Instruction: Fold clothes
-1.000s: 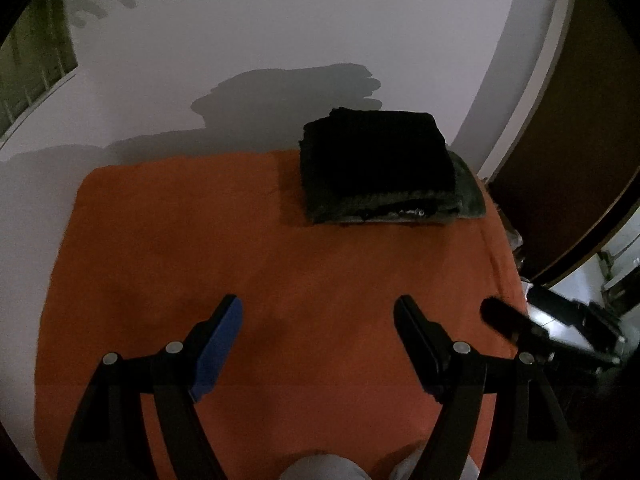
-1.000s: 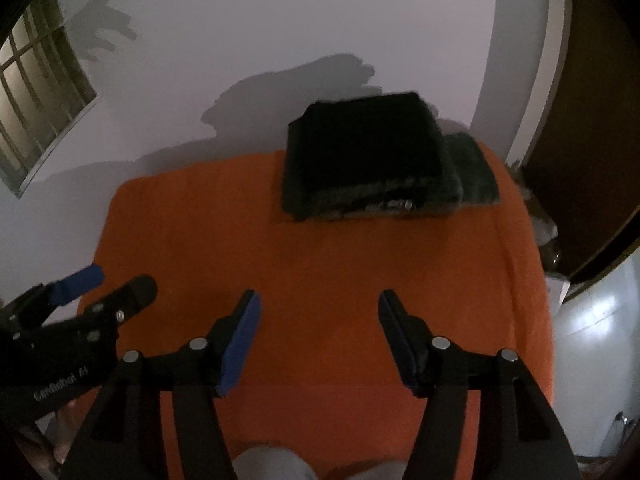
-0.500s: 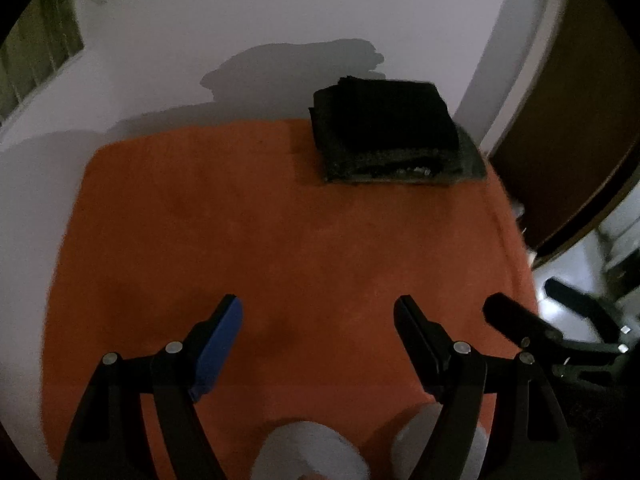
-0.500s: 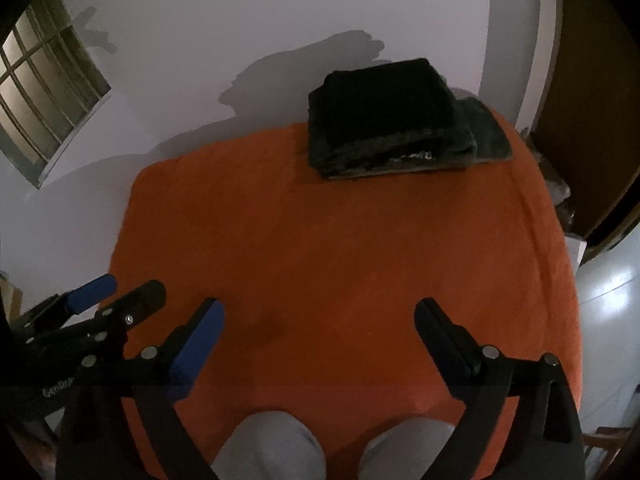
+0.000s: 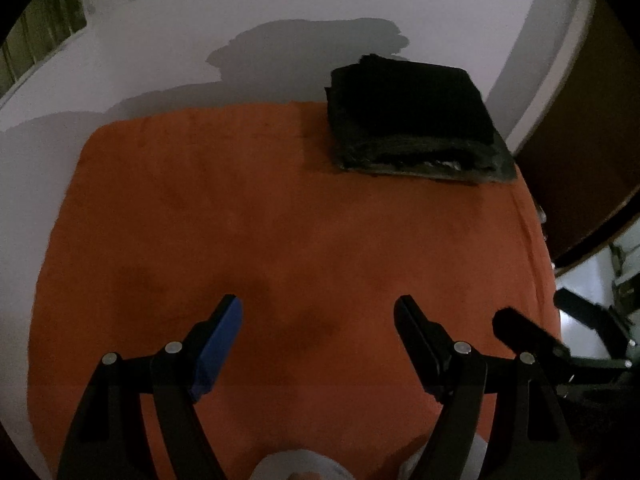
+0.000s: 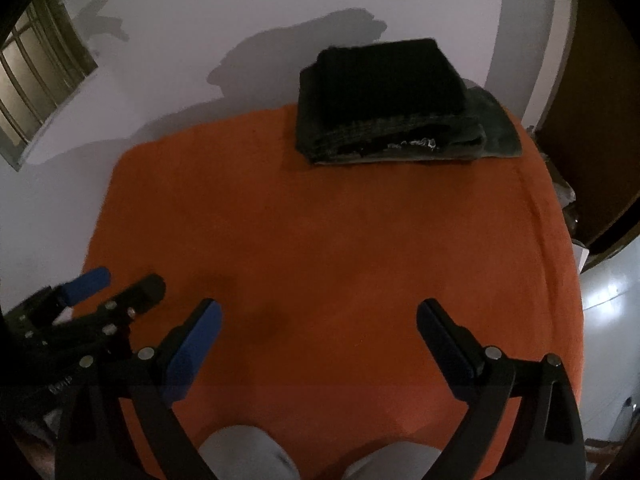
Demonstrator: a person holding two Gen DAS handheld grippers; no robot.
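A stack of folded dark clothes lies at the far edge of the orange blanket, against the pale wall. Nearer than the stack, the left gripper hangs over bare blanket with its jaws apart and empty. The right gripper hangs beside it, its jaws just opened wide with nothing between them.

Orange bed cover; pale wall far; barred window far left; brown wooden door right.
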